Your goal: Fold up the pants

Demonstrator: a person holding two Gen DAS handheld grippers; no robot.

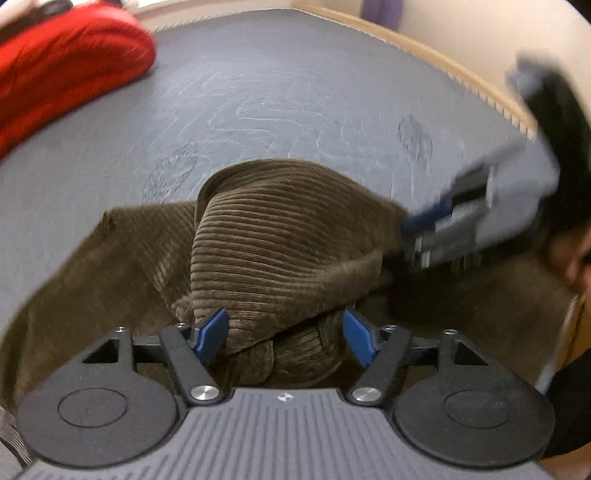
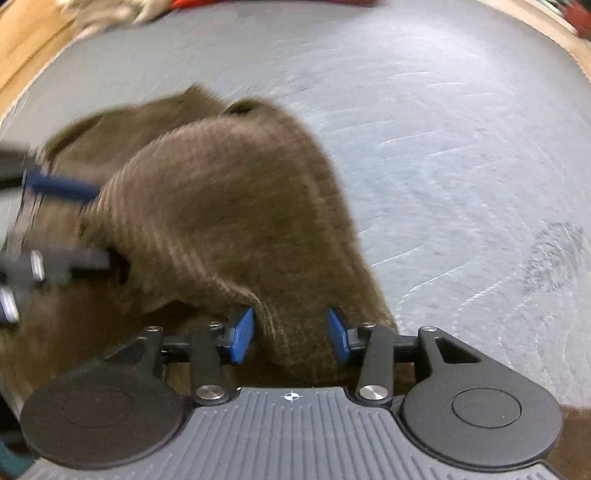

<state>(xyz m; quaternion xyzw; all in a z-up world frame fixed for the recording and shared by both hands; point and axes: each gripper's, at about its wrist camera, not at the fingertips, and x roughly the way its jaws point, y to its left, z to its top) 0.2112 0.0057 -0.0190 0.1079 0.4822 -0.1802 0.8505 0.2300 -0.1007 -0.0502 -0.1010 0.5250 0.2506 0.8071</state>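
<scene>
Brown corduroy pants (image 1: 266, 236) lie bunched on a grey mat (image 1: 280, 96). My left gripper (image 1: 284, 338) has its blue pads (image 1: 212, 334) on both sides of a thick fold of the pants, gripping it. My right gripper (image 2: 291, 338) likewise has its blue pads (image 2: 242, 334) around a raised fold of the pants (image 2: 221, 206). The right gripper also shows blurred in the left wrist view (image 1: 461, 221), at the pants' right side. The left gripper shows blurred at the left edge of the right wrist view (image 2: 40, 221).
A red padded cover (image 1: 62, 70) lies at the far left of the mat. A wooden floor strip (image 1: 443, 62) borders the mat's far right edge. A pale furry object (image 2: 110, 14) lies beyond the mat (image 2: 443, 147) in the right wrist view.
</scene>
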